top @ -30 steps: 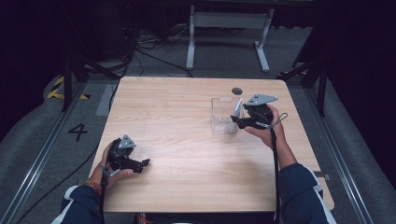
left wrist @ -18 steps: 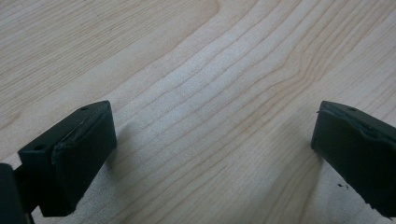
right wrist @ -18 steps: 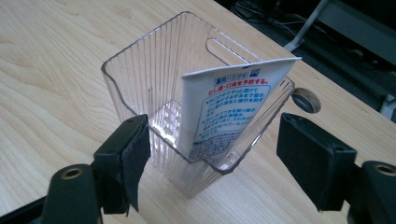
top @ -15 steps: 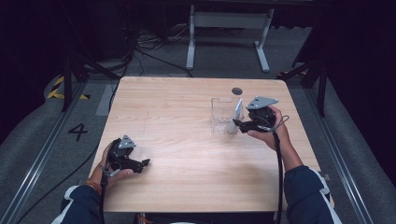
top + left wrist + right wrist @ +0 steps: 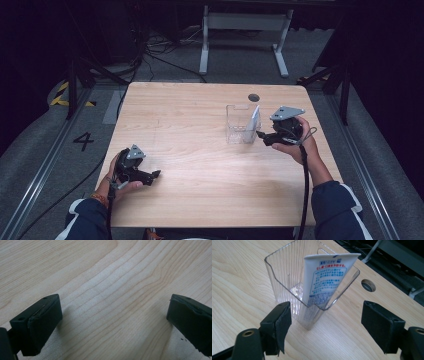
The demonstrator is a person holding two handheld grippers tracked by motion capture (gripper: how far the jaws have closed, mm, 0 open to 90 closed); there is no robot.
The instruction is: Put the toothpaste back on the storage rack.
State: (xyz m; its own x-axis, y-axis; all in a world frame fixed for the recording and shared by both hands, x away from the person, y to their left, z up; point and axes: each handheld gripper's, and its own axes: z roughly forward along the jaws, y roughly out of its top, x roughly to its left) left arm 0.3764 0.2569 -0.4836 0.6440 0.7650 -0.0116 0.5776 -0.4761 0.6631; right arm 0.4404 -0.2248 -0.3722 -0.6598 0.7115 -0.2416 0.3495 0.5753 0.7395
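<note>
A clear ribbed plastic container [image 5: 237, 125] stands upright on the wooden table [image 5: 200, 195], right of centre. A white tube with blue print [image 5: 254, 118] leans inside it, top end sticking out above the rim. My right gripper [image 5: 261, 136] hovers just right of the container, open, touching neither. In the right gripper view the container [image 5: 287, 275] and the tube [image 5: 327, 275] rise just beyond the wide-spread jaws of the right gripper [image 5: 329, 326]. My left gripper [image 5: 152, 175] rests near the table's front left, open over bare wood [image 5: 112, 290].
A round cable hole [image 5: 253, 97] sits in the table behind the container, also seen in the right gripper view [image 5: 368, 285]. A white metal stand [image 5: 240, 22] and cables lie on the floor beyond the far edge.
My right gripper has drawn back slightly from the container and a little toward the person. The tube stays leaning in the container. The left gripper has not moved.
</note>
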